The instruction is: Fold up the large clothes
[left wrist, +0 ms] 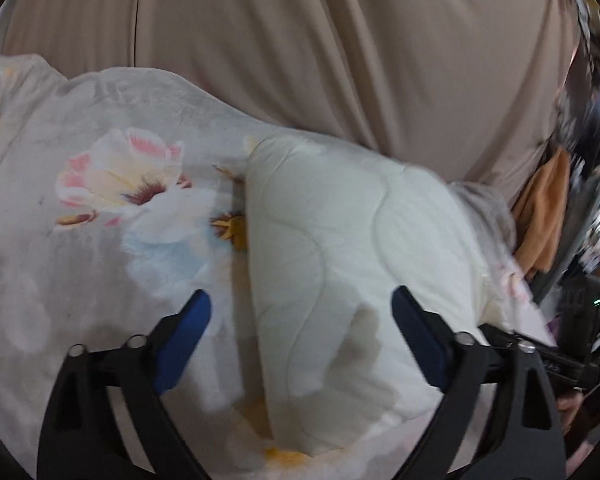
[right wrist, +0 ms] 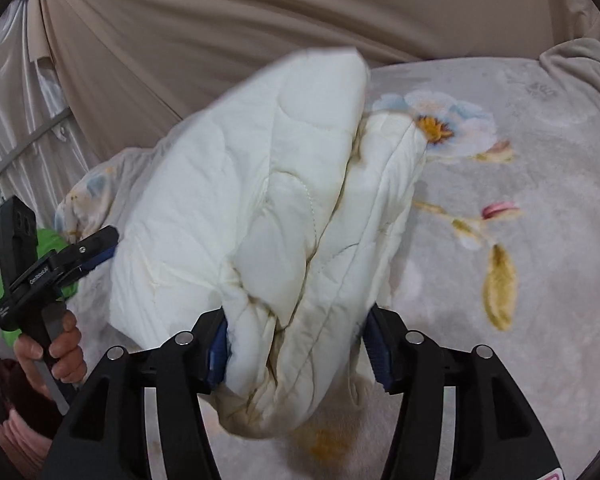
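Note:
A cream quilted garment (left wrist: 340, 220) lies bunched on a grey flowered blanket (left wrist: 80, 240). My left gripper (left wrist: 300, 296) hovers just above its near end, jaws wide open, with the blue pads (left wrist: 188, 328) clear of the fabric. In the right wrist view the same garment (right wrist: 260, 160) rises in a thick, blurred fold. Its near end sits between the jaws of my right gripper (right wrist: 296, 320). The fold brushes the left pad (right wrist: 219, 344), while the ridged face of the right pad shows bare, so the jaws stand open around it.
A beige curtain (left wrist: 300, 40) hangs behind the bed. An orange cloth (left wrist: 544, 216) hangs at the right. A person's hand (right wrist: 60, 344) grips the other gripper's handle at the left, near something green (right wrist: 48, 240) and a pink cloth (right wrist: 16, 436).

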Demonstrator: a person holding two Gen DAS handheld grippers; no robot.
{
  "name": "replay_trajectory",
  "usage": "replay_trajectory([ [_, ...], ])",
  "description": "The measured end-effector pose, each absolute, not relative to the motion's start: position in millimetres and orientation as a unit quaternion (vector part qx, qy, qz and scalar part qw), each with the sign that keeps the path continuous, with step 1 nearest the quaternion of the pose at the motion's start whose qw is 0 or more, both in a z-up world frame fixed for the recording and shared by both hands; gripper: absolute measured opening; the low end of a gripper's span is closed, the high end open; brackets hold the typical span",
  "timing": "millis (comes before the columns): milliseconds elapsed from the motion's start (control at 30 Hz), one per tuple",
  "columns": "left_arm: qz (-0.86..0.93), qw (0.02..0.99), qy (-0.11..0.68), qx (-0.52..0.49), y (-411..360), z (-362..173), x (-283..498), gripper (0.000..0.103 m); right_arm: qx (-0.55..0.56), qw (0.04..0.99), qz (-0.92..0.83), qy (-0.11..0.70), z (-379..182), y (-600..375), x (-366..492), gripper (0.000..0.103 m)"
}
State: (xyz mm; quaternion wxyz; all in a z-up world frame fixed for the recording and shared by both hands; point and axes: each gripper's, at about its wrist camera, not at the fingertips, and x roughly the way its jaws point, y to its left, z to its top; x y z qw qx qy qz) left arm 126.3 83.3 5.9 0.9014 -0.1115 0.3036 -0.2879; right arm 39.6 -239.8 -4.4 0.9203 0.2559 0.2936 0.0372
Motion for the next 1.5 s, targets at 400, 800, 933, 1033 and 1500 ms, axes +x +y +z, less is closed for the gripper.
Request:
replay_trajectory([
  [400,-0.363,0.805,0.421,-0.208,65.0,-45.9,184.0,0.098,0.377,0.892,0.041,0.248,5.7,-290.5,38.5,0.067],
  [800,-0.382,0.814,0.405,-0.165,43.0,-32.4,185.0,0.084,0.412,0.827,0.141,0.357,-34.7,-276.9,121.2,0.063],
  [933,-0.385,0.850,0.337,-0.124,40.1,6.1,181.4,0.066,0.289,0.904,0.124,0.289,34.7,-241.4,115.3,0.037],
  [1033,-0.403,0.862,0.275,-0.137,52.4,38.1,178.2,0.065,0.219,0.947,0.121,0.202,89.6,-222.1,98.4,0.036],
  [1500,-0.265,0.914,0.303,-0.053,74.1,-8.3,204.7,0.077,0.295,0.913,0.013,0.281,-2.7,-294.7,128.0,0.027],
])
